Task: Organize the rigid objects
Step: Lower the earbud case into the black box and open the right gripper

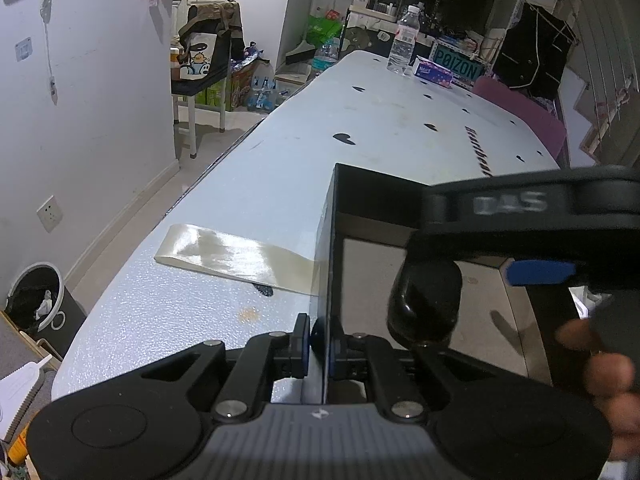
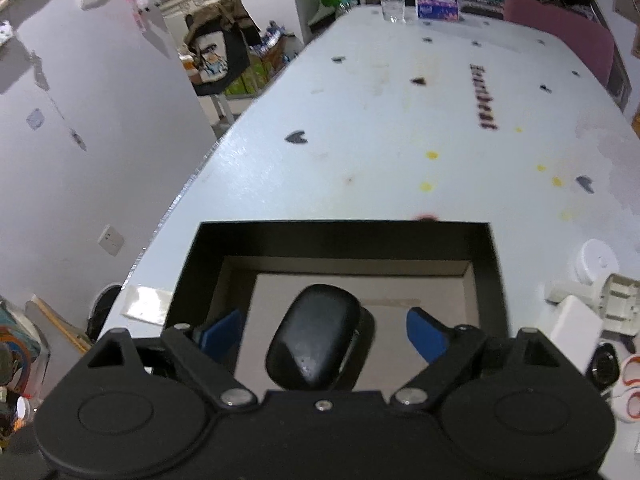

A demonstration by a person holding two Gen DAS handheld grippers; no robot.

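Taking the black box [image 2: 344,240] on the white table [image 2: 360,128] as the landmark: off its left side, a strip of clear tape [image 1: 236,258] lies flat on the tabletop, its near end reaching the box's left wall. On that same left wall the left gripper [image 1: 319,350] is pinched tight, one blue pad outside the wall and one inside, so the box is held by its edge. Inside the box, over its pale floor, sits a glossy black rounded case [image 2: 316,336], its lid slightly ajar at the right edge. The right gripper [image 2: 324,334] reaches into the box around it, jaws spread wide, a blue pad on either side of the case with a clear gap at each, so nothing presses on it. To the right of the box, near its right wall, a cluster of white plastic pieces [image 2: 592,292] lies on the table. Far beyond the box, at the table's far end, a clear water bottle [image 1: 404,42] stands upright with a small purple tissue pack [image 1: 434,72] just beside it.
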